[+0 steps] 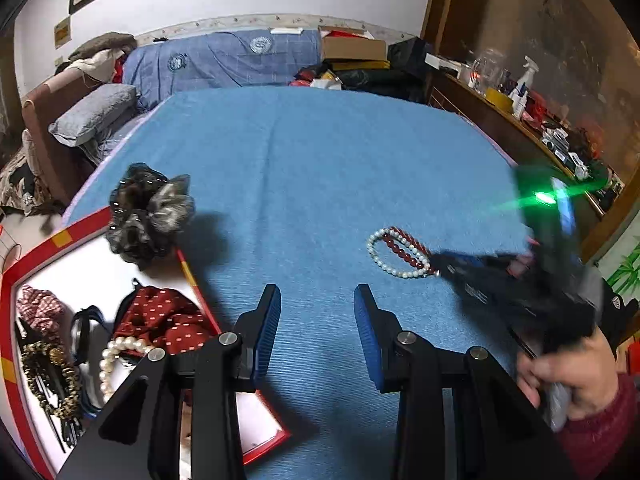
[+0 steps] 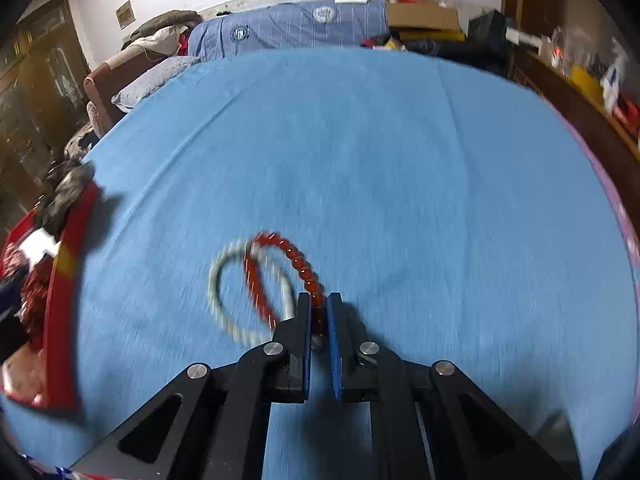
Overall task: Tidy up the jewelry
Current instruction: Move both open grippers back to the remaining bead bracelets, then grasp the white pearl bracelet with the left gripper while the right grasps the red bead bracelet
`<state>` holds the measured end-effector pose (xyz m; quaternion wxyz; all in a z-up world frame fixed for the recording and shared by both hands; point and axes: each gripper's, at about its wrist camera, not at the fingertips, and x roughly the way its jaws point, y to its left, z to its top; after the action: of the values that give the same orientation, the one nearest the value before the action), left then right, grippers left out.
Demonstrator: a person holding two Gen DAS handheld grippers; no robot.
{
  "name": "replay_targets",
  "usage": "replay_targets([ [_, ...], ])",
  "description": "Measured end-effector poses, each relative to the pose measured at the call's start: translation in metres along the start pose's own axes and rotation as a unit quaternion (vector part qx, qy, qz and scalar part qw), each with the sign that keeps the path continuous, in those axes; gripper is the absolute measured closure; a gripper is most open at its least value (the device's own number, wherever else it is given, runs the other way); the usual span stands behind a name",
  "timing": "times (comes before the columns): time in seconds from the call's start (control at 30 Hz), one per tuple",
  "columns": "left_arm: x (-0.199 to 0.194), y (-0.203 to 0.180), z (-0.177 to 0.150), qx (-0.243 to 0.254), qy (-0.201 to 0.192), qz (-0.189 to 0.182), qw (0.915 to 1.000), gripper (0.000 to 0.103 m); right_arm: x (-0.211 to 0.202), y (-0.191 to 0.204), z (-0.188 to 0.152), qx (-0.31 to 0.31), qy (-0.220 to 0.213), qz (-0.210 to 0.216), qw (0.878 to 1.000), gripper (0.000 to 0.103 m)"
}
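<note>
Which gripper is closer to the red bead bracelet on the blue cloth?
The right gripper: it is shut on the red bead bracelet. The left gripper is open over the cloth, apart from the bracelet, holding nothing.

Red bead bracelet [image 2: 298,264], white pearl bracelet [image 1: 394,254], blue cloth [image 1: 320,160].

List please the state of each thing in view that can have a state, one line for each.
Left gripper: jaws open, nothing between them.
Right gripper: jaws shut on the red bracelet.
Red bracelet: gripped at one end.
White bracelet: lying on the blue cloth.
Red box: open, holding jewelry.
Dark scrunchie: resting on the box edge.
</note>
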<state>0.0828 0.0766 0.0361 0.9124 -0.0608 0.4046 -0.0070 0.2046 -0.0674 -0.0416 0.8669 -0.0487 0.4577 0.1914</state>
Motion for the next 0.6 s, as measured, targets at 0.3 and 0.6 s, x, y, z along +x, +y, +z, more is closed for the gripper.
replay_targets([
  [0.3, 0.081, -0.037, 0.021, -0.004, 0.100, -0.063, 0.9930, 0.067, -0.075, -0.053, -0.041, 0.100, -0.100, 0.096, 0.985, 0.096],
  [0.6, 0.114, -0.085, 0.021, 0.036, 0.100, -0.081, 0.9910, 0.067, -0.124, -0.056, -0.043, 0.087, -0.195, 0.173, 0.962, 0.095],
])
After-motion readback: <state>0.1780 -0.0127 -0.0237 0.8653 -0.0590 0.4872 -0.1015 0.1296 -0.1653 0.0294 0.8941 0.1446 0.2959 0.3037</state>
